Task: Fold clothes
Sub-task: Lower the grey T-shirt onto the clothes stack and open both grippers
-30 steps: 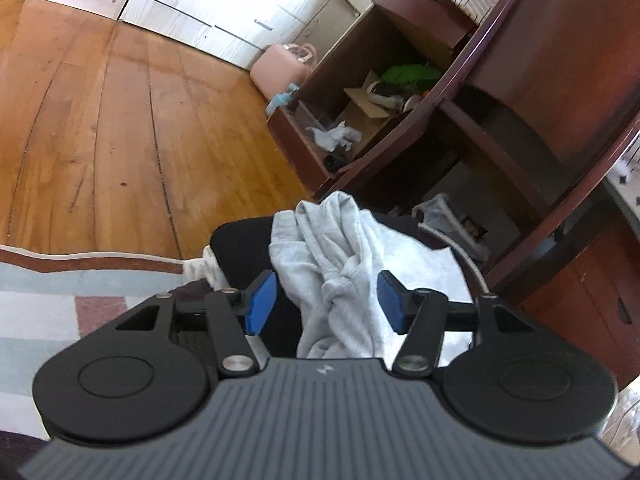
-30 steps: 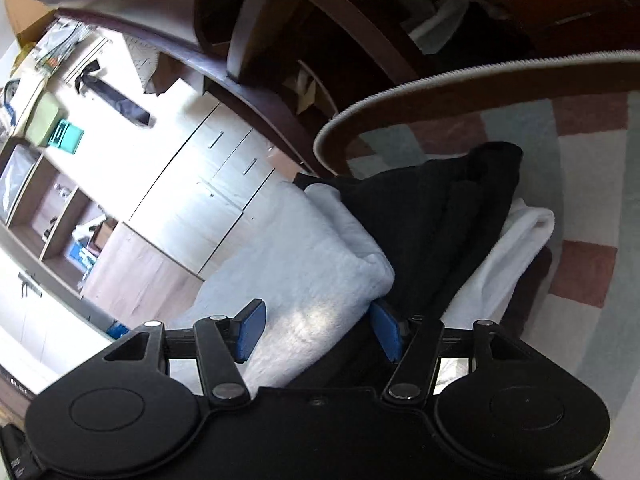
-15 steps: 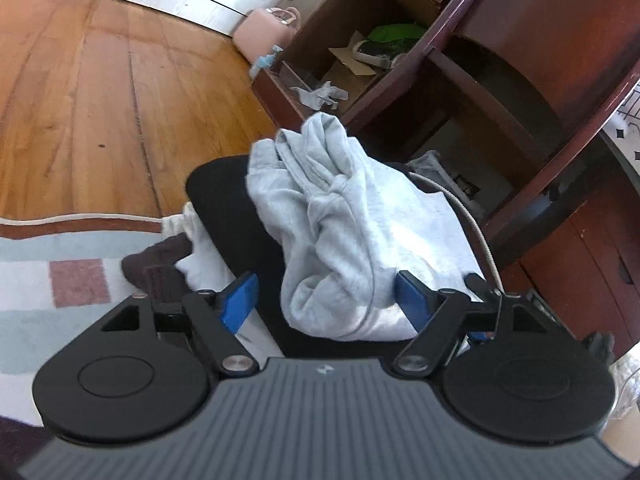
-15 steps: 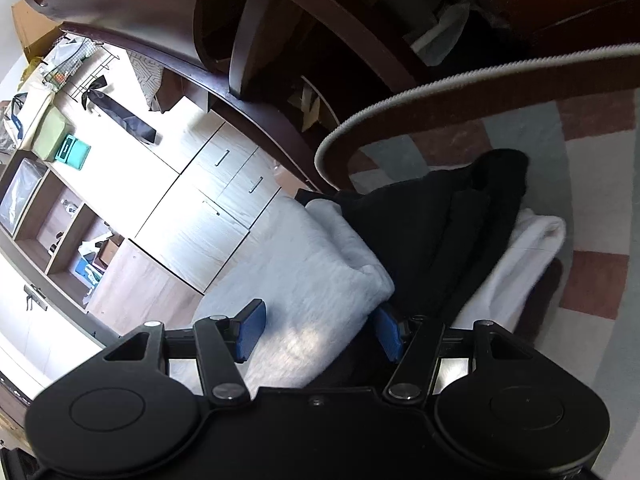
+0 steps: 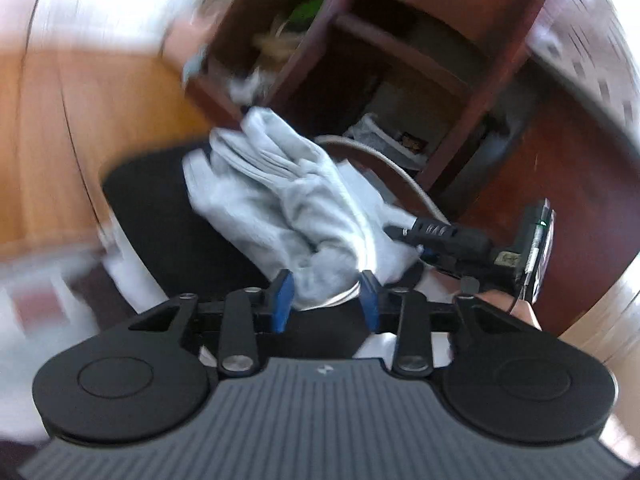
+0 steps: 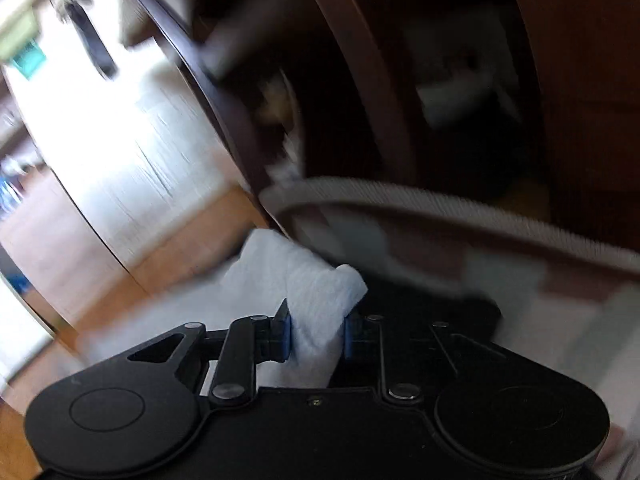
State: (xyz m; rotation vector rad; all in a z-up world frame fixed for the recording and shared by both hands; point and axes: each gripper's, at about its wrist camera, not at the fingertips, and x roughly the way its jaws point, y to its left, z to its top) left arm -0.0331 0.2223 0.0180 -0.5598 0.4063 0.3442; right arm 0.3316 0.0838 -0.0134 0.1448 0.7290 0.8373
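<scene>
A crumpled light grey garment (image 5: 280, 200) lies bunched over a black garment (image 5: 160, 216) on the striped rug. My left gripper (image 5: 326, 300) has its jaws closing, and the near end of the grey cloth fills the gap and touches both blue pads. In the left wrist view my right gripper (image 5: 404, 232) reaches in from the right at the grey cloth's far edge. In the right wrist view my right gripper (image 6: 316, 336) is also closing, with a fold of the grey garment (image 6: 304, 280) squeezed between its pads. The black garment (image 6: 420, 312) lies just beyond. Both views are motion-blurred.
A dark wooden shelf unit (image 5: 400, 60) with clutter in it stands close behind the clothes. The rug's pale corded edge (image 6: 440, 204) curves in front of the unit. Wooden floor (image 5: 100, 120) stretches to the left, with white cabinets (image 6: 132, 128) beyond.
Both grippers went from wide around the grey garment to closed in on it. Both hands swung sideways and rolled, and the grey cloth has pulled up off the black garment.
</scene>
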